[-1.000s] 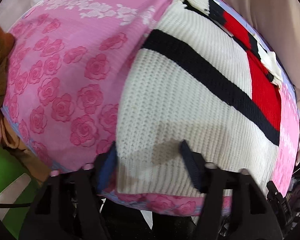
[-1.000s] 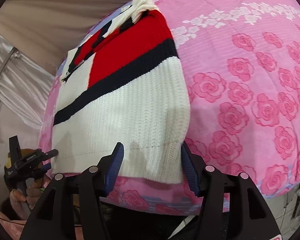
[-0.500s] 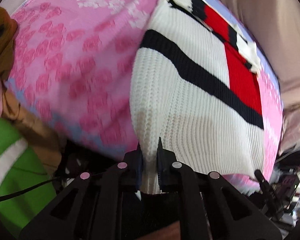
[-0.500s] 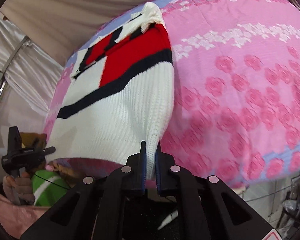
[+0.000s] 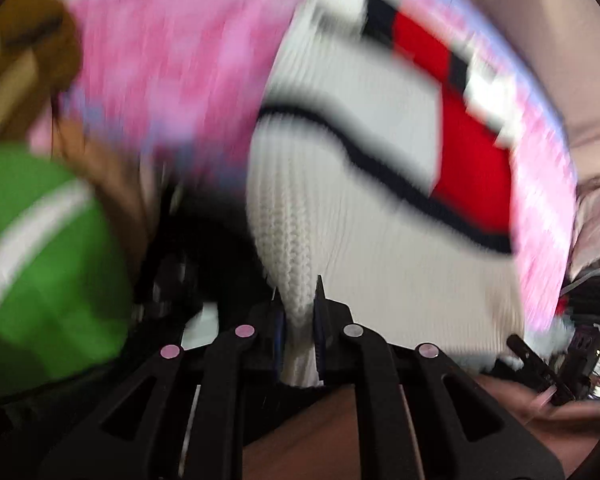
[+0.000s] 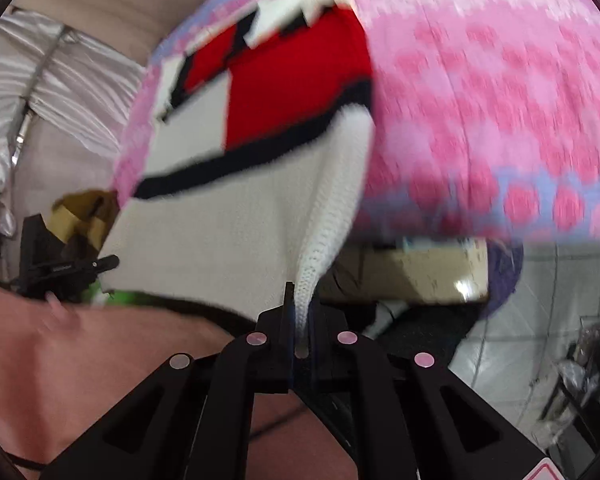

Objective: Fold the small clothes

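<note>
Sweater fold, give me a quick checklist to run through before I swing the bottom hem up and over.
1. Left gripper shut on the sweater hem corner: ok.
2. Right gripper shut on the other hem corner: ok.
3. Hem lifted off the pink floral sheet: ok.
4. Red and black collar end lying on the sheet: ok.
5. Hem stretched evenly between the grippers: cannot tell, both views are blurred.
6. Green garment at the left clear of the fold path: cannot tell.
</note>
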### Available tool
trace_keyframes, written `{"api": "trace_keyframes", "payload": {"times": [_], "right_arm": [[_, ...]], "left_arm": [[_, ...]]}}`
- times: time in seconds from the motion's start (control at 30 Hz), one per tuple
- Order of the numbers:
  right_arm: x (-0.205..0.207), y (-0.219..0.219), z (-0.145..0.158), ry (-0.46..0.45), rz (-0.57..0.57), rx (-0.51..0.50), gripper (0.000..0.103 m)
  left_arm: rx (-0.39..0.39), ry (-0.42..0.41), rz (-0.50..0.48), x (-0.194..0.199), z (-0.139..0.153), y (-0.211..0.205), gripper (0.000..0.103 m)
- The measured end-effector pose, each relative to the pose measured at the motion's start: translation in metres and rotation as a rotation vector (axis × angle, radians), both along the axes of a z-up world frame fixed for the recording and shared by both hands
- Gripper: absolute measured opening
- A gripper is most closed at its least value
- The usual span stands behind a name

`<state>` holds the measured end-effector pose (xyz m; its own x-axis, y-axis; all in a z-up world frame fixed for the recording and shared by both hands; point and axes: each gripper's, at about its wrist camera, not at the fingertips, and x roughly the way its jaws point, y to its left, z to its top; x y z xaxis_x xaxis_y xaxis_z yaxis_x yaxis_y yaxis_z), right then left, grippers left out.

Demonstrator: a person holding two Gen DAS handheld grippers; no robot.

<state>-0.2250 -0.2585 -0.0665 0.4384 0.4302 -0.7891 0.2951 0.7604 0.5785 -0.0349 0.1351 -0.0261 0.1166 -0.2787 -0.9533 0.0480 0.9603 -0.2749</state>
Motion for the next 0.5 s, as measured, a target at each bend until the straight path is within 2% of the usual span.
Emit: {"api": "trace_keyframes", "payload": {"times": [0.13,0.17,0.2,0.27,0.33,0.37,0.4,0.47,0.5], "right_arm": [[0.085,-0.044,0.042,-0.263,-0.116,-0.040,0.004],[0.106,-0.052,0.050,-0.318,-0.137,-0.052,0.004],[0.137,-0.059,0.058,-0.381,-0.149,-0.084,0.004],[0.184,-0.069,0.066,-0.445,-0.169,-0.168,0.004],[0.246,-0.083,0.053,-0.442,-0.194,-0.207,0.009],[0.266,-0.088,0.044,-0.416,-0.218,-0.240,0.013],[0.293,-0.095,0.029,-0.350,-0.243,-0.298,0.021],[0.307,-0.101,0.020,-0.272,-0.288,-0.324,0.021],[0.300,-0.104,0.022,-0.297,-0.306,-0.294,0.021]], "left_arm": [[-0.112,-0.231,0.029,0.094,0.040,-0.021,0.011],[-0.115,-0.283,0.027,0.114,0.045,-0.029,0.011],[-0.105,-0.376,0.018,0.147,0.054,-0.044,0.011],[-0.085,-0.465,0.006,0.187,0.055,-0.064,0.011],[-0.086,-0.480,0.031,0.251,0.040,-0.086,0.018],[-0.066,-0.470,0.049,0.275,0.028,-0.094,0.022],[-0.034,-0.458,0.068,0.291,0.017,-0.100,0.028],[0.034,-0.400,0.077,0.319,-0.008,-0.110,0.030],[0.048,-0.388,0.087,0.311,-0.010,-0.103,0.030]]}}
